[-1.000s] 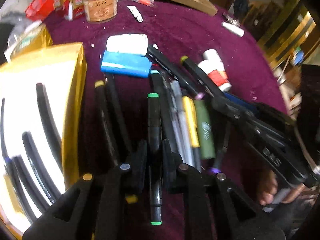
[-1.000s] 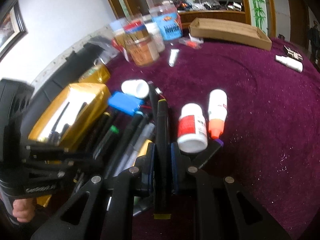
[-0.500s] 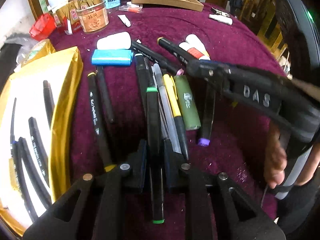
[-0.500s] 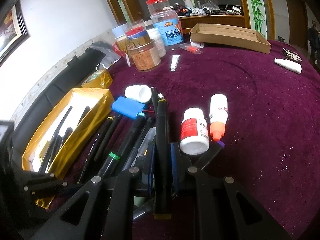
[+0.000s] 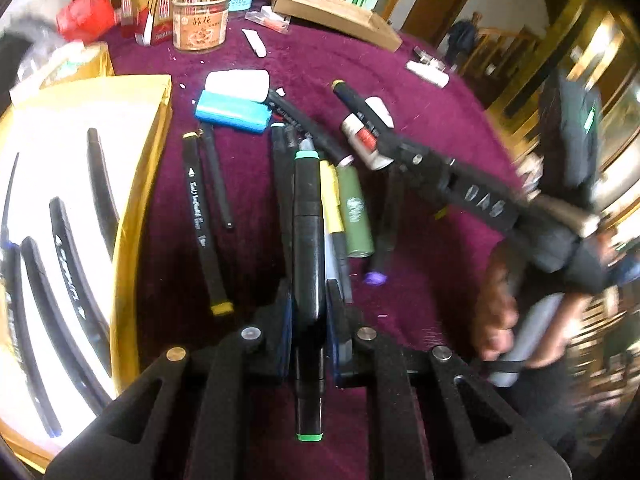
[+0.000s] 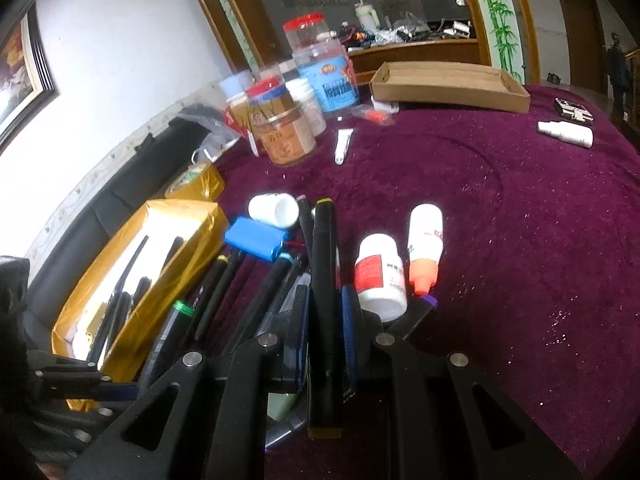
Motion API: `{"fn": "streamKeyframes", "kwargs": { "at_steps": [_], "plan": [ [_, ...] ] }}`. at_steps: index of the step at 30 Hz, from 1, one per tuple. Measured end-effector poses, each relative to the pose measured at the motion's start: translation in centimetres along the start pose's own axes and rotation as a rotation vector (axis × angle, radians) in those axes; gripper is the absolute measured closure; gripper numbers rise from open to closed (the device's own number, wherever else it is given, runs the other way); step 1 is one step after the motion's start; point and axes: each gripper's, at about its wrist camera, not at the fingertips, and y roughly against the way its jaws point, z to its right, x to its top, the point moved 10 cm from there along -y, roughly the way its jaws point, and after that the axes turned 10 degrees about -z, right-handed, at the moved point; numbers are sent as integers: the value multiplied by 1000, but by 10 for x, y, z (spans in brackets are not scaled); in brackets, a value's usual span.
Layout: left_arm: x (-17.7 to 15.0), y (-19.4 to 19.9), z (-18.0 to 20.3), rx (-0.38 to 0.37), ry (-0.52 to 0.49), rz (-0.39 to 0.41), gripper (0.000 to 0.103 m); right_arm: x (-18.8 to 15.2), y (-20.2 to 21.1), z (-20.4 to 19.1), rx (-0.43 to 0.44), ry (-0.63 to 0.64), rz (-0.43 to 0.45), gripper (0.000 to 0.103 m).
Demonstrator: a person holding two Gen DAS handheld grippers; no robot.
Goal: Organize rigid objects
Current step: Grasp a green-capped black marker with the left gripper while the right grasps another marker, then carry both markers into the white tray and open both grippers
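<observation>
Your left gripper [image 5: 307,316] clenches one black green-capped marker [image 5: 307,216]; your right gripper [image 6: 325,320] clenches one black yellow-capped marker [image 6: 325,280]; two white bottles [image 6: 380,276] lie beside.

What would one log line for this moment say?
left gripper: shut on green-capped marker | right gripper: shut on yellow-capped marker | gold box: holds pens

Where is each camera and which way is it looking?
Left wrist: rides the left gripper, looks along its green-capped marker at the gold box; the right hand shows.
Right wrist: rides the right gripper, looks along its yellow-capped marker.
Both see the blue case.
</observation>
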Motion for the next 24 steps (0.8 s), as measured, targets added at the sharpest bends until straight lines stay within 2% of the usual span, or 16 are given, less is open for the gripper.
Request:
{"fn": "streamKeyframes", "kwargs": {
  "at_steps": [2,8,12,16,19,21,24],
  "plan": [
    [0,13,-1,-32,16,7,91,3,5,1,7,-6,26,89],
    [0,53,-18,-30,45,108,91,5,9,-2,2,3,52,89],
    [-7,72,-40,-84,99,125,91,7,13,-3,9,8,73,89],
    [-11,101,-67,-79,149,179,91,10,21,-10,25,33,112,89],
    [-14,125,-96,-37,189,230,91,10,25,-19,36,62,134,89],
    [-15,136,-121,-14,235,259,91,9,22,-25,36,77,121,89],
    [-19,135,-152,-10,309,262,91,8,21,-43,56,90,89,89]
  ]
}}
